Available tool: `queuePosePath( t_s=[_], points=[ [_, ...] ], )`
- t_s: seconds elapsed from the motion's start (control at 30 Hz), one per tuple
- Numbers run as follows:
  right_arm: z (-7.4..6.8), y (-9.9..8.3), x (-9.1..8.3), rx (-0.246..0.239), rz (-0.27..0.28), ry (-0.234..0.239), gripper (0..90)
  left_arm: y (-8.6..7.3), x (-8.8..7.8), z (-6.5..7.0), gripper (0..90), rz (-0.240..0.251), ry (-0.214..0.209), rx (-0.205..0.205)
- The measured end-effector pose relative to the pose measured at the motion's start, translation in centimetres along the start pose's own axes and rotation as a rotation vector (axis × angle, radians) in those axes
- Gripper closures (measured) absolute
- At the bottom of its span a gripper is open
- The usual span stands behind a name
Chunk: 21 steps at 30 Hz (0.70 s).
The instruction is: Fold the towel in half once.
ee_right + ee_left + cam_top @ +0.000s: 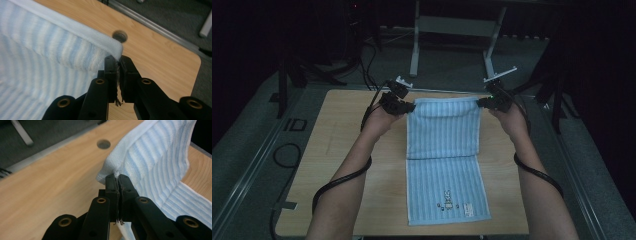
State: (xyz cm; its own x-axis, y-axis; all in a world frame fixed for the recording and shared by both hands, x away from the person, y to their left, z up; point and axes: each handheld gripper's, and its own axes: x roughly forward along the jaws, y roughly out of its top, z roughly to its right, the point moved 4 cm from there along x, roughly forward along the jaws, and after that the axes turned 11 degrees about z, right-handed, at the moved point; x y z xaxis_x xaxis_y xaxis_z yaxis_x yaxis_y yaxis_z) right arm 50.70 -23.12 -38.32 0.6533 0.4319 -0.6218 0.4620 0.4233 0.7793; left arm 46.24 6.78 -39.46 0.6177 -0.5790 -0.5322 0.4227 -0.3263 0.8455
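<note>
towel (444,165): middle of the picture, far half lifted, near half flat on table (337,150) | left gripper (408,106): pinching top-left corner | right gripper (482,102): pinching top-right corner | risk: tiny bite on the edge, a tug could slip a corner out; uneven hands make a crooked fold

one towel (443,160), two claws, one table (342,150)

Wooden surface in a dim room

The light wooden surface (337,150) fills the middle of the high view, with a round hole (103,144) near its far edge. A grey floor (242,145) surrounds it. At the top centre stands a pale metal frame (452,30) on two legs. Black cables (362,60) trail across the upper left.
</note>
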Motion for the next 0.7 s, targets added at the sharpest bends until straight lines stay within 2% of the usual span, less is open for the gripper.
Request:
queuePosePath(
  t_s=[0.1,0.13,0.23,0.27,0.33,0.4,0.47,0.57,0.63,0.67,0.7],
  points=[
    [-0.8,-0.2,-1.6,-0.022,0.041,0.013,84.7,-0.4,-1.1,0.6,86.9,0.034,-0.005,0.015],
    [-1.0,-0.5,-2.1,-0.030,0.052,0.015,84.7,-0.7,-1.5,0.8,86.9,0.042,-0.019,0.023],
    [-2.0,-2.2,-3.3,-0.055,0.064,0.038,84.7,-2.3,-2.4,1.9,86.8,0.043,-0.060,0.011],
    [-2.4,-2.9,-3.6,-0.057,0.063,0.051,84.7,-3.0,-2.7,2.4,86.8,0.034,-0.072,0.006],
    [-3.4,-4.7,-4.2,-0.092,0.057,0.071,84.7,-4.6,-3.2,3.6,86.8,0.025,-0.104,-0.009],
    [-4.4,-6.6,-4.9,-0.102,0.047,0.092,84.7,-6.5,-3.6,4.9,86.8,0.010,-0.127,0.000],
    [-5.4,-8.5,-5.4,-0.122,0.044,0.105,84.7,-8.5,-3.7,6.1,86.8,-0.014,-0.160,-0.010],
    [-6.4,-11.4,-5.9,-0.110,0.029,0.141,84.7,-11.4,-3.4,7.8,86.7,-0.052,-0.204,-0.017],
    [-6.9,-13.3,-5.9,-0.097,0.011,0.165,84.6,-13.2,-3.0,8.8,86.7,-0.089,-0.215,-0.003],
    [-7.1,-14.3,-5.9,-0.087,-0.003,0.175,84.6,-14.0,-2.8,9.3,86.7,-0.104,-0.242,-0.025],
    [-7.4,-15.1,-5.9,-0.075,-0.004,0.180,84.7,-14.8,-2.5,9.7,86.7,-0.124,-0.247,-0.028]
  ],
)
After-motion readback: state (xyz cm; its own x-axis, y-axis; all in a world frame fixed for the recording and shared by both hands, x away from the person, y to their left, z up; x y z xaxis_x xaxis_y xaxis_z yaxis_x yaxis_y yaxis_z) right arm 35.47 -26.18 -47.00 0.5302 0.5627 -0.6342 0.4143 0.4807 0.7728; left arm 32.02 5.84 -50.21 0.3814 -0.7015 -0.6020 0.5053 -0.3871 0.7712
